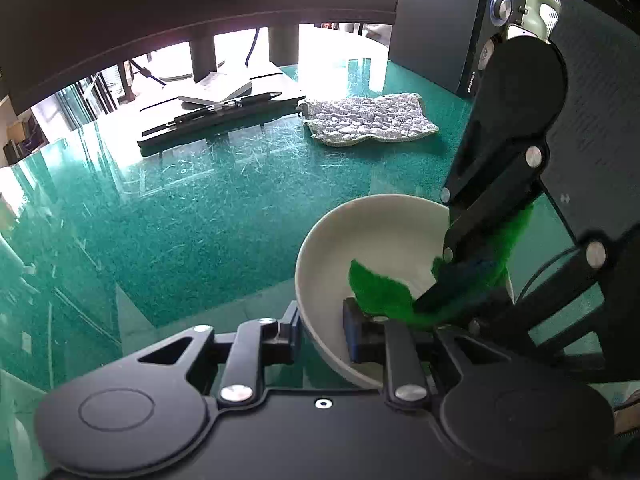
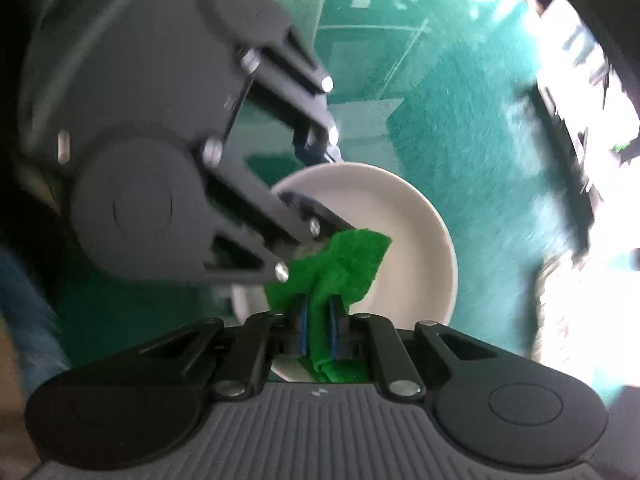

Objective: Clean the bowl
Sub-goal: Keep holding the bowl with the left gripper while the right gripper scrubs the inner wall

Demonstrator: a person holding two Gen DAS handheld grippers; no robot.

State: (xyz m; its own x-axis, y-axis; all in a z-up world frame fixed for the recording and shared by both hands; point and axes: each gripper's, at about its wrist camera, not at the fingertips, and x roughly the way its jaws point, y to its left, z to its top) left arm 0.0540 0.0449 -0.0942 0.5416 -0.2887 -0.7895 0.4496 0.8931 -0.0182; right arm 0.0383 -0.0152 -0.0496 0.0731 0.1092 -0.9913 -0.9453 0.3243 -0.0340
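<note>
Left tongs (image 1: 322, 334) pinching bowl (image 1: 372, 232) rim, speaker (image 1: 472, 84) lettering unreadable

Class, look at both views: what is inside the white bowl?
A green scouring pad sits inside the white bowl, held between the right gripper fingers. The bowl's bottom beneath the pad is covered, so any dirt there cannot be seen.

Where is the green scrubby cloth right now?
The green cloth is pinched in the right gripper, hanging inside the white bowl, whose rim the left gripper clamps.
</note>
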